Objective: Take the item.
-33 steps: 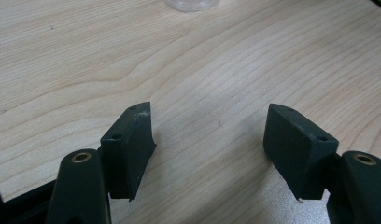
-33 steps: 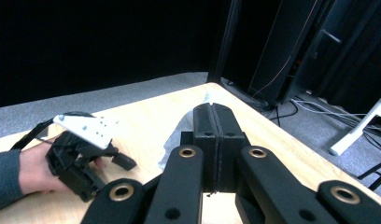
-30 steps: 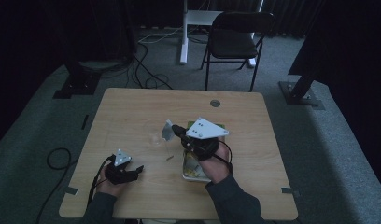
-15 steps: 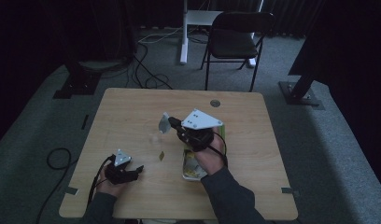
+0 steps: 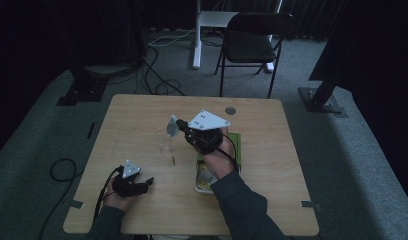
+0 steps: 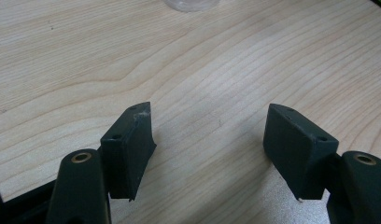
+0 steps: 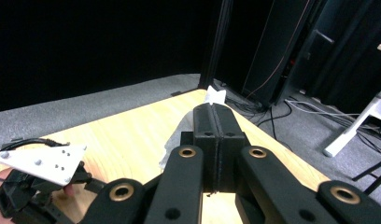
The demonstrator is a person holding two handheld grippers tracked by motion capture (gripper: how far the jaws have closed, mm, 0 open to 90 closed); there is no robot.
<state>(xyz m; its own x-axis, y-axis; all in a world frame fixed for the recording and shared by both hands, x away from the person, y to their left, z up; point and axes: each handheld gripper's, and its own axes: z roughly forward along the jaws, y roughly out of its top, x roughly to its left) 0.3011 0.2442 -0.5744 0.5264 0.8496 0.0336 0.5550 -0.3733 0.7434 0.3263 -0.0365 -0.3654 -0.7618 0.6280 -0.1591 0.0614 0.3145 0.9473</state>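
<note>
Gripping white wrapper (image 5: 171,126), right gripper (image 5: 180,124) moved farther up table; left gripper (image 5: 150,181) fingers open.

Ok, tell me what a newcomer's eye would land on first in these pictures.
First, the right gripper, raised above the middle of the wooden table, its fingers shut on a thin whitish wrapper that hangs from them. Next, the green-edged tray lying under that forearm. Last, the left gripper low at the table's near left, its fingers wide apart with nothing between them.
</note>
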